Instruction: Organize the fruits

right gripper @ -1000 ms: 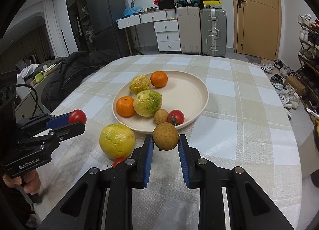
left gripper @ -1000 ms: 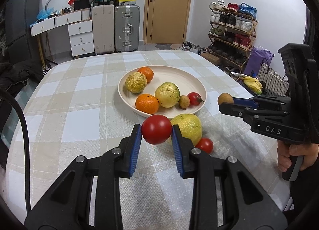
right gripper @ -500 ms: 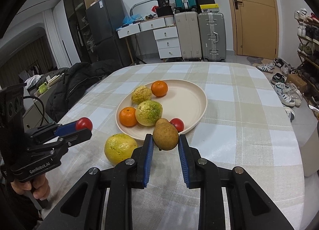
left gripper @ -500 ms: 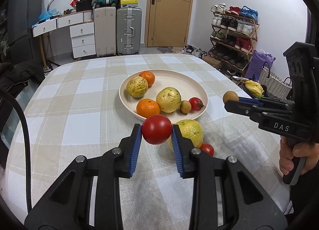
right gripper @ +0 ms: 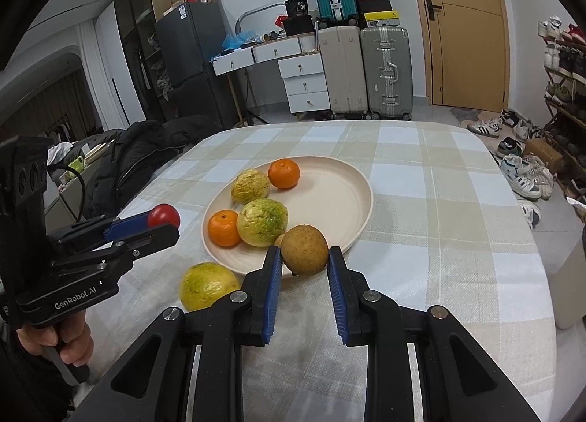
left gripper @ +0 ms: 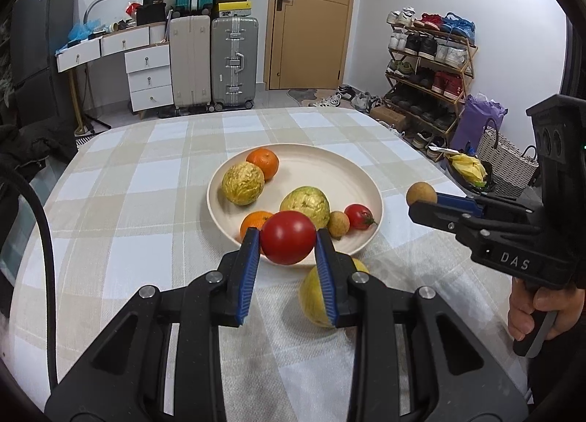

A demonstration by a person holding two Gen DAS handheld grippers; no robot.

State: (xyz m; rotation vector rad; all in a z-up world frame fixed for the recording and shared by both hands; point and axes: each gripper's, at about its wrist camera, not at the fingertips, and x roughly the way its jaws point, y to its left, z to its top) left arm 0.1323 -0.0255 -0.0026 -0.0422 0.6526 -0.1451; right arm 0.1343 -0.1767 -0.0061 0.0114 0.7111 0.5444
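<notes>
1. Left gripper [left gripper: 288, 242] clamped on a red tomato [left gripper: 288, 237], held above the plate's near rim.
2. Right gripper [right gripper: 305, 261] clamped on a small brown fruit [right gripper: 304, 249], likewise off the cloth.
3. Beyond: yellow-green fruit [right gripper: 207, 286] on the checked tablecloth [right gripper: 439, 202], just beside the cream plate [right gripper: 340, 198] of fruit.

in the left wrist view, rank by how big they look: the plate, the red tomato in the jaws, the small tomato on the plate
1. plate
2. red tomato held in the left gripper, though it is nearest the camera, so it looks enlarged
3. small tomato on the plate
</notes>
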